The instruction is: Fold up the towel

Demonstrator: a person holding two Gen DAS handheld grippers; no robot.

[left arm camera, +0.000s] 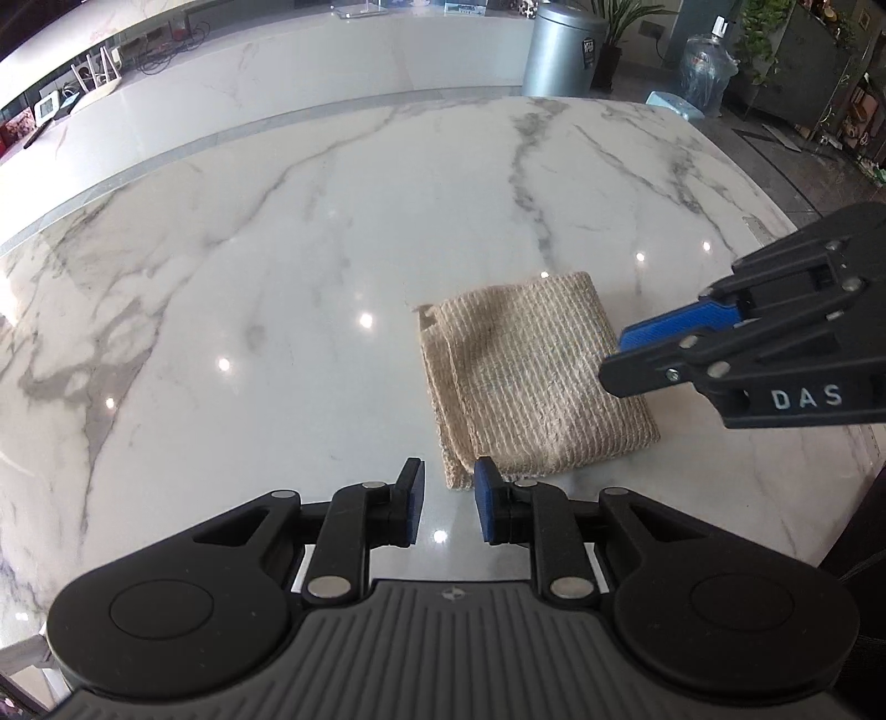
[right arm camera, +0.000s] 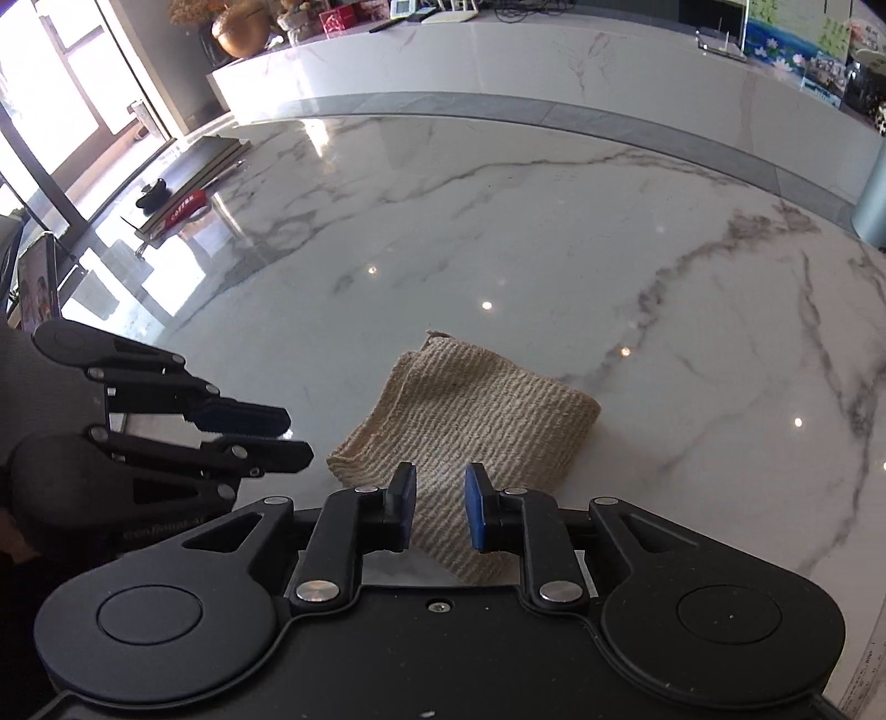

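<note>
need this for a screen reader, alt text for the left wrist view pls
A beige towel, folded small, lies on a white marble table. The open left gripper sits just short of its near edge, holding nothing. The open right gripper reaches in from the right over the towel's right edge.

The towel (left arm camera: 531,376) is beige with fine ribbed stripes. The table (left arm camera: 266,266) is glossy white marble with grey veins. Both the left gripper (left arm camera: 448,501) and right gripper (right arm camera: 440,512) are black with blue pads; the right one bears white letters "DAS". Far right stands a grey-blue bin (left arm camera: 565,47). On the far left lies a red object (right arm camera: 185,207), perhaps a packet.
</note>
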